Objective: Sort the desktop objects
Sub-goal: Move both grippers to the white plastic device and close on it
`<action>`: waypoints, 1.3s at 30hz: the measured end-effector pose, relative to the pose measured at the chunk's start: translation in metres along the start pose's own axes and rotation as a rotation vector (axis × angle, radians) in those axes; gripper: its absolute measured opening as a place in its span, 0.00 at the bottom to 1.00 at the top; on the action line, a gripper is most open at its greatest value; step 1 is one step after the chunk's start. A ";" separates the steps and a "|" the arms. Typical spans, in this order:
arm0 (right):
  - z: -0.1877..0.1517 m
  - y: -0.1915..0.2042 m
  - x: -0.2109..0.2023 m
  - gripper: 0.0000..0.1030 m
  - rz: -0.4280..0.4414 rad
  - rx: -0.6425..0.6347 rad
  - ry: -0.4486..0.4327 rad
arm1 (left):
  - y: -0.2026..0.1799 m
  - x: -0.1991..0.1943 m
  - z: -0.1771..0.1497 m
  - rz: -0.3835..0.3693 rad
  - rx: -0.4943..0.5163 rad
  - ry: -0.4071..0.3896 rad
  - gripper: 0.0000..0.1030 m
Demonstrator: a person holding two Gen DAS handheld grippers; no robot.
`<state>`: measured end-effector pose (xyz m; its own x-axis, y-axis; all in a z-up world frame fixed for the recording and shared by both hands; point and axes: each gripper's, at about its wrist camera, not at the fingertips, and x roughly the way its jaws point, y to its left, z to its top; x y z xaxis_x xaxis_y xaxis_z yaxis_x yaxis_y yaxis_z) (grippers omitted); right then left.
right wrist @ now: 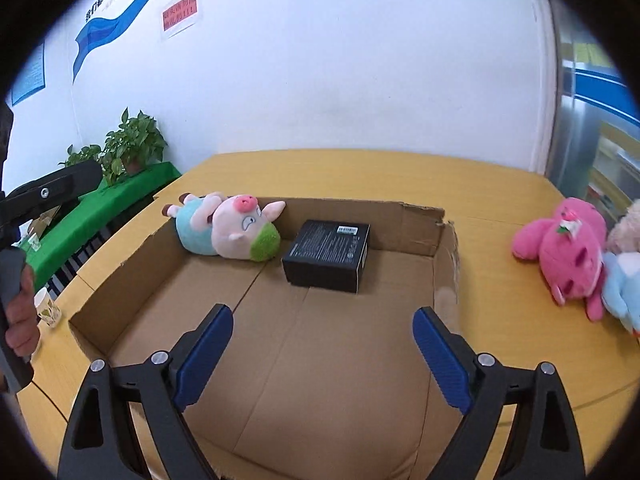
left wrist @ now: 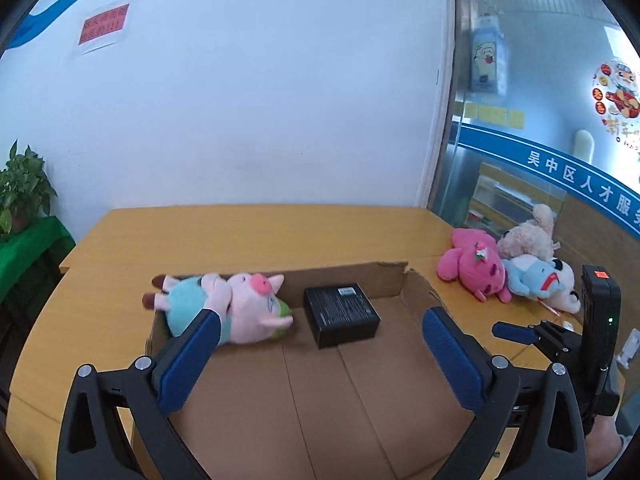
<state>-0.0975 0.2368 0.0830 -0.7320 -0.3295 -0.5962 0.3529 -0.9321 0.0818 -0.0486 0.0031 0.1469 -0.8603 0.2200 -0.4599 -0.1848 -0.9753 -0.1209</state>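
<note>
Both claws gape empty over the cardboard box [right wrist: 168,300]; plush pig [right wrist: 232,226] and black box [right wrist: 326,254] lie ahead of the right claw [right wrist: 322,344], left claw [left wrist: 320,344].

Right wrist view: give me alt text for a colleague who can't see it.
The open right gripper hovers empty over a shallow cardboard box on a wooden table. Inside, at the far end, lie a pink pig plush and a black carton. A pink plush toy and others lie on the table to the right, outside the box.
</note>
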 end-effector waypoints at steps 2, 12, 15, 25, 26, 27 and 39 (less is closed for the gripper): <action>-0.010 0.007 -0.011 0.90 -0.022 -0.009 -0.006 | -0.003 -0.008 -0.014 0.027 0.012 0.001 0.99; -0.043 0.023 -0.024 0.90 -0.039 -0.013 -0.014 | -0.001 -0.019 -0.055 0.108 -0.005 0.019 0.99; -0.049 0.026 -0.027 0.80 -0.031 -0.017 -0.022 | 0.004 -0.022 -0.064 0.111 -0.001 0.028 0.87; -0.076 0.043 -0.046 0.88 0.054 -0.050 -0.017 | 0.033 -0.050 -0.095 0.151 -0.011 0.031 0.99; -0.080 0.045 -0.046 0.88 0.058 -0.054 -0.003 | 0.035 -0.054 -0.098 0.148 0.001 0.037 0.99; -0.083 0.046 -0.046 0.88 0.060 -0.052 0.013 | 0.038 -0.056 -0.102 0.150 0.008 0.054 0.99; -0.143 0.088 -0.031 0.88 0.331 -0.114 0.204 | 0.060 -0.056 -0.158 0.053 -0.060 0.239 0.99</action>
<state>0.0392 0.1864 -0.0055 -0.4415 -0.5613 -0.7001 0.6208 -0.7544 0.2133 0.0632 -0.0643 0.0265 -0.7298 0.1735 -0.6613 -0.1072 -0.9843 -0.1399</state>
